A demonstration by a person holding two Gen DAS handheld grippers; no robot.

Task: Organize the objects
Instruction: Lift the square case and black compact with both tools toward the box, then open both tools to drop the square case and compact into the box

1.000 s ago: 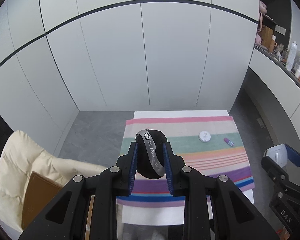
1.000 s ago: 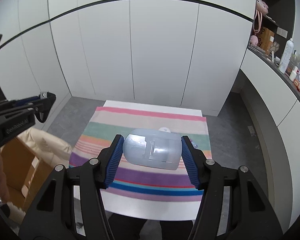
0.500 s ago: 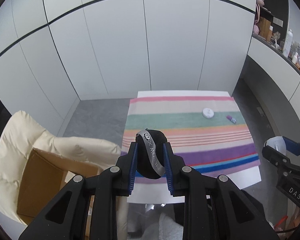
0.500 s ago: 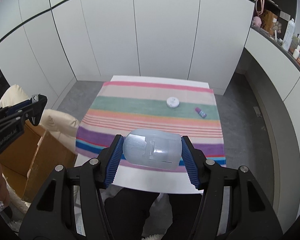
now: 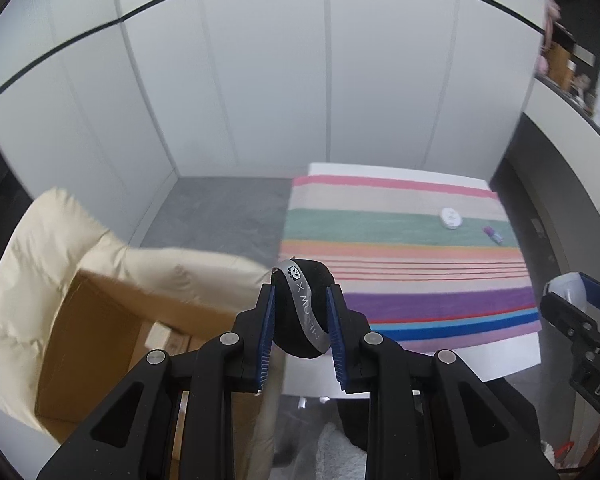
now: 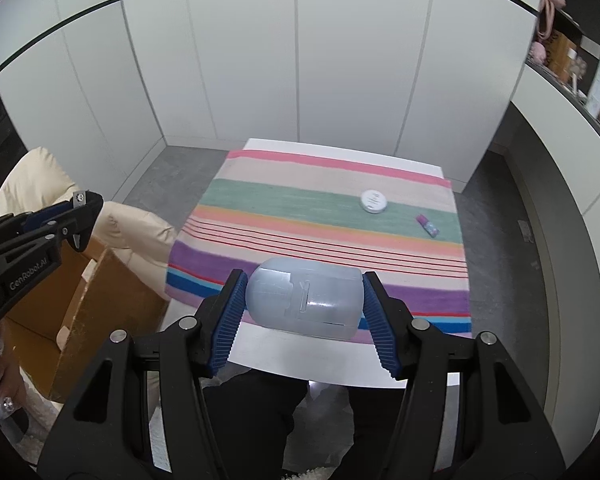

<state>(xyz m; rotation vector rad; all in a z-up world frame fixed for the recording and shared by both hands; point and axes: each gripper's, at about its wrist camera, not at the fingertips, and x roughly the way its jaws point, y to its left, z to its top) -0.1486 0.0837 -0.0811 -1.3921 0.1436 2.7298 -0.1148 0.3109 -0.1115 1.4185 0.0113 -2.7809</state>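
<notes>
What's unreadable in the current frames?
- Cardboard box contents: mostly cut off by its wall and the left claw in the right wrist view, blurred in the left wrist view.
- Black round item: sides covered by claw pads, band text partly readable only.
- Small purple item and white round tin: labels too small.
- Shelf clutter: at the fisheye rim, distorted.
- Translucent container: underside hidden.

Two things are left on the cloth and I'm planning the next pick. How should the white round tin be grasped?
Come from above and pinch the white round tin across its rim. It lies flat on the striped cloth, low and disc-shaped, so only its sides offer purchase.
</notes>
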